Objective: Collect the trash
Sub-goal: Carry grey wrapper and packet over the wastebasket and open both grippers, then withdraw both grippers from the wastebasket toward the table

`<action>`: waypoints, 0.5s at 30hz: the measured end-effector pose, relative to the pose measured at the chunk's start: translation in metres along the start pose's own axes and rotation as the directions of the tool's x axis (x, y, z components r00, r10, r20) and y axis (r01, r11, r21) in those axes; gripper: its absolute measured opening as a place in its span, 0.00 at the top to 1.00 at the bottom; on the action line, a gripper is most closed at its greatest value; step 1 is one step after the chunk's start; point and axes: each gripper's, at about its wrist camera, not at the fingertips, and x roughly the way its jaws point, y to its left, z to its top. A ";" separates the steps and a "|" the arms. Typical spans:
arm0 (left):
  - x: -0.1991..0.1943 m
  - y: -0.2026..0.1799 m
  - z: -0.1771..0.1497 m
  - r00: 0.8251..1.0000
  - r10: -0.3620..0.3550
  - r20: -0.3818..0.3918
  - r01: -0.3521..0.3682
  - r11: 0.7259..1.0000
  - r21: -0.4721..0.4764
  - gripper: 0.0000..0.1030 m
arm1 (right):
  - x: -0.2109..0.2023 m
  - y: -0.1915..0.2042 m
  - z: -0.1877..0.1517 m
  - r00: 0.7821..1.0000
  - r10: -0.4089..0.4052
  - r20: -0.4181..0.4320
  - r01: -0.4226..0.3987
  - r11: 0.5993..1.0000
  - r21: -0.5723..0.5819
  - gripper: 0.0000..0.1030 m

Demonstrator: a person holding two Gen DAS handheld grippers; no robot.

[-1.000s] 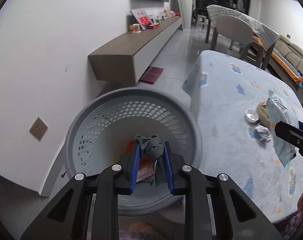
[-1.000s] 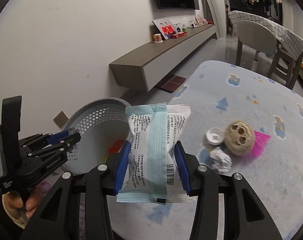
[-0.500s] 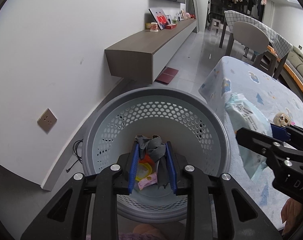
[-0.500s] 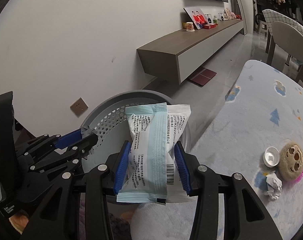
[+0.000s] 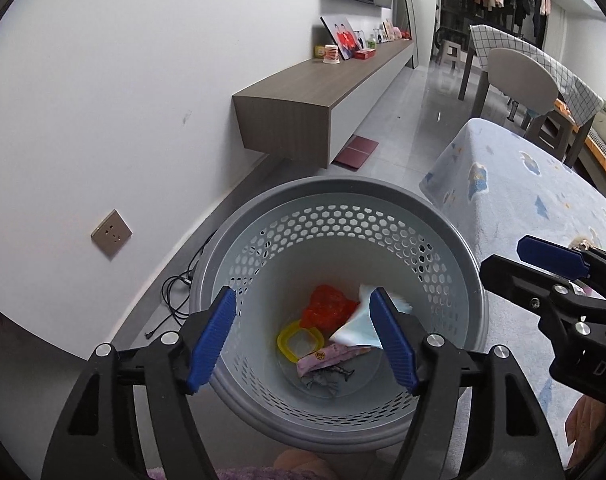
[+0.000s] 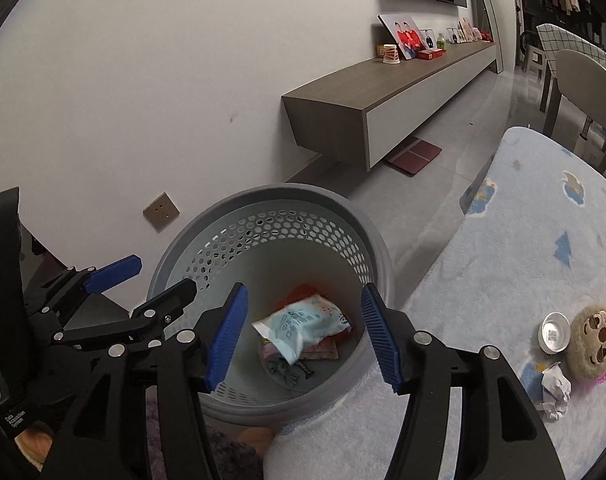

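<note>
A grey perforated basket (image 5: 335, 184) (image 6: 287, 192) stands on the floor beside the table. My left gripper (image 5: 300, 292) (image 6: 151, 284) hangs over it, its jaws opening with nothing between them. My right gripper (image 6: 303, 288) (image 5: 543, 264) is over the rim too, its jaws also opening and empty. On the basket floor lie a pale blue packet (image 6: 303, 322) (image 5: 359, 328), a dark grey scrap (image 5: 327, 378) (image 6: 289, 372), a pink wrapper (image 5: 323, 358), a red piece (image 5: 327, 308) and a yellow ring (image 5: 299, 340). A crumpled paper ball (image 6: 555, 394) and a white cap (image 6: 555, 334) rest on the table.
The table (image 6: 523, 240) wears a pale blue patterned cloth and bears a round plush face (image 6: 595, 338) with pink bristles. A low wall cabinet (image 5: 323, 92) runs along the white wall. A wall socket (image 5: 111, 234) and a floor cable (image 5: 175, 292) sit left of the basket. Chairs (image 5: 519, 76) stand beyond.
Both grippers have opened. The grey scrap dropped from the left one and the blue packet from the right one, and both now lie in the basket. The right gripper moved over the rim.
</note>
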 end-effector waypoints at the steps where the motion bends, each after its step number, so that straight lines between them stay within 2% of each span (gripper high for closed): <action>1: 0.000 0.000 0.000 1.000 0.001 -0.001 -0.001 1.000 -0.001 0.33 | 0.000 -0.001 -0.001 1.000 -0.002 0.000 0.002 1.000 0.005 0.45; 3: 0.000 0.001 0.000 1.000 0.009 0.001 -0.009 1.000 -0.006 0.24 | -0.001 -0.003 -0.003 1.000 -0.007 0.001 0.007 1.000 0.013 0.45; 15: -0.003 0.002 -0.002 1.000 0.021 0.019 -0.021 1.000 -0.016 0.13 | -0.014 -0.011 -0.028 0.996 -0.083 0.019 0.081 0.993 0.086 0.45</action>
